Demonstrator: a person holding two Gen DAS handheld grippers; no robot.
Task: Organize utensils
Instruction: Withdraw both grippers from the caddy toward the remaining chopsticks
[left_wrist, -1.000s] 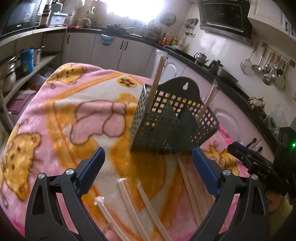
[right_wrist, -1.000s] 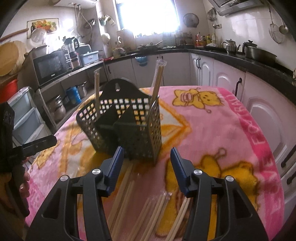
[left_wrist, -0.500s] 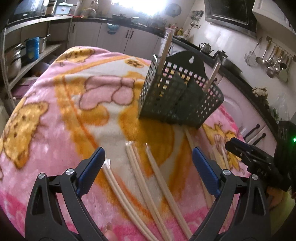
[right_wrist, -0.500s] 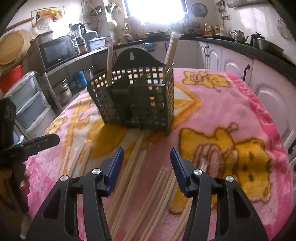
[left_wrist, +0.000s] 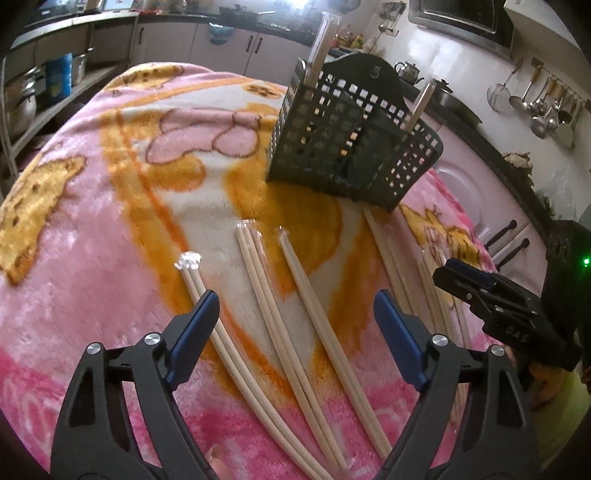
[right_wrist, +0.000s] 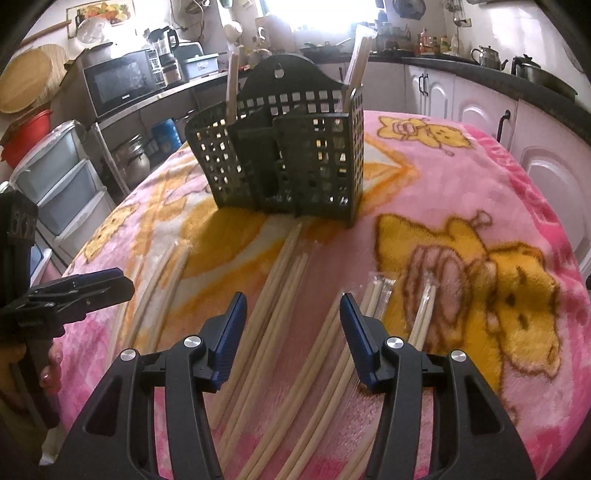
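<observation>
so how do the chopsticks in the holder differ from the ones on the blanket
The chopsticks in the holder stand upright, poking above the dark green holder; the chopsticks on the blanket lie flat in front of it. Only two wrapped pairs stand in the holder, at opposite ends, while many pairs lie loose. Both sets are pale wood in clear sleeves.

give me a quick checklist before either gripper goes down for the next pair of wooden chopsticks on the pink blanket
1. Left gripper open and empty: ok.
2. Right gripper open and empty: ok.
3. Wrapped pale wooden chopstick pairs lying flat between the left gripper's blue pads: ok.
4. Loose chopsticks under the right gripper separated enough to take one pair: not ok, they lie bunched.
5. Dark green perforated plastic utensil basket upright on the pink cartoon blanket: ok.
6. Free room in the basket's compartments: cannot tell.
</observation>
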